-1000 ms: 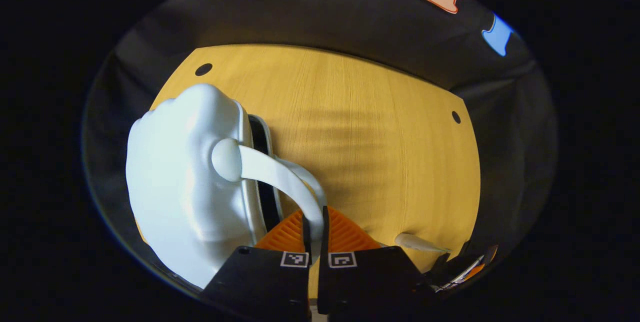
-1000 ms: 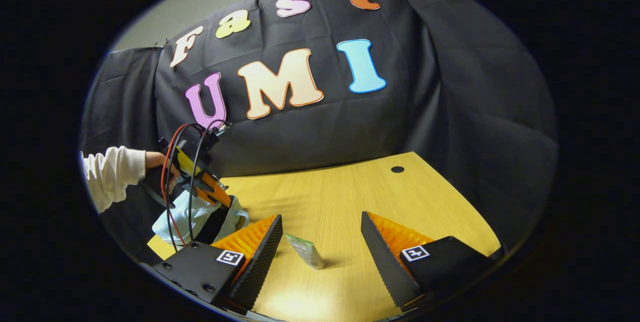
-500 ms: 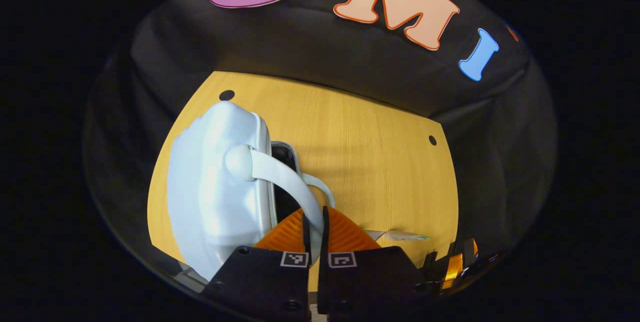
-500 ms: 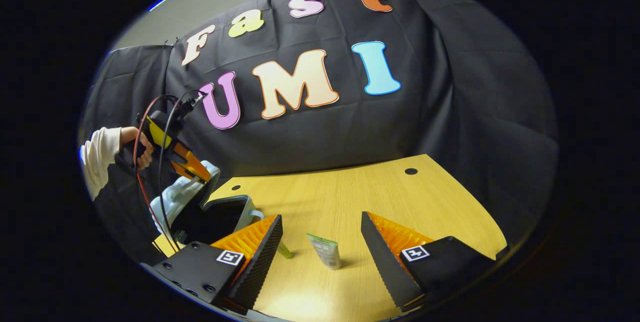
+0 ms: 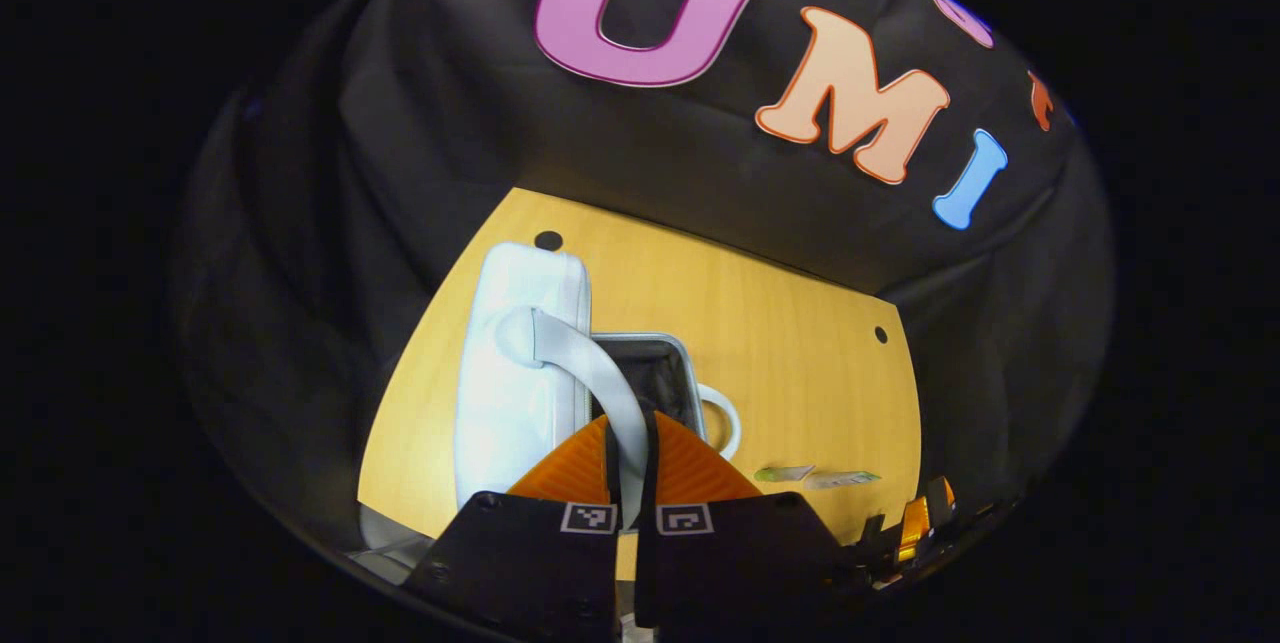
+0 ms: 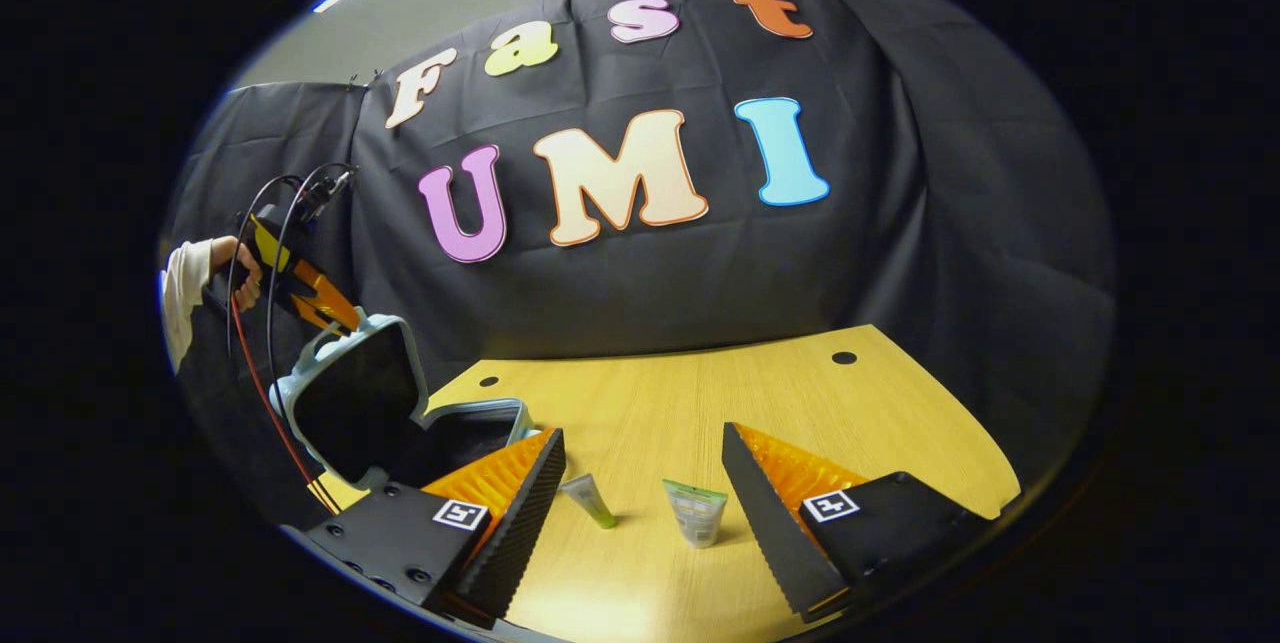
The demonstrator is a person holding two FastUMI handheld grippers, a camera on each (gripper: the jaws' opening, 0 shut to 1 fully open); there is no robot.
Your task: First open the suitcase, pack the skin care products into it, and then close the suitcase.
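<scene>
The pale blue suitcase stands open at the table's left end. Its lid (image 5: 515, 373) is tilted up and its black-lined base (image 5: 655, 378) lies flat. My left gripper (image 5: 628, 423) is shut on the lid's strap handle (image 5: 590, 363). In the right gripper view the same lid (image 6: 350, 403) shows its dark inside, with the left gripper (image 6: 305, 288) at its top edge. My right gripper (image 6: 643, 453) hovers open above the table. A slim green tube (image 6: 590, 501) and a wider pale tube (image 6: 695, 513) lie beneath and between its fingers, untouched.
The wooden table (image 6: 720, 393) has small dark holes (image 6: 844, 358) near its back corners. Black cloth hangs close behind and to the sides. A hand (image 6: 225, 258) with a white sleeve holds the left gripper. Both tubes (image 5: 815, 476) lie right of the suitcase.
The left gripper has pulled the handle up and back, swinging the lid from nearly shut to wide open. The right gripper stayed open and drifted slightly, bringing the slim green tube into sight.
</scene>
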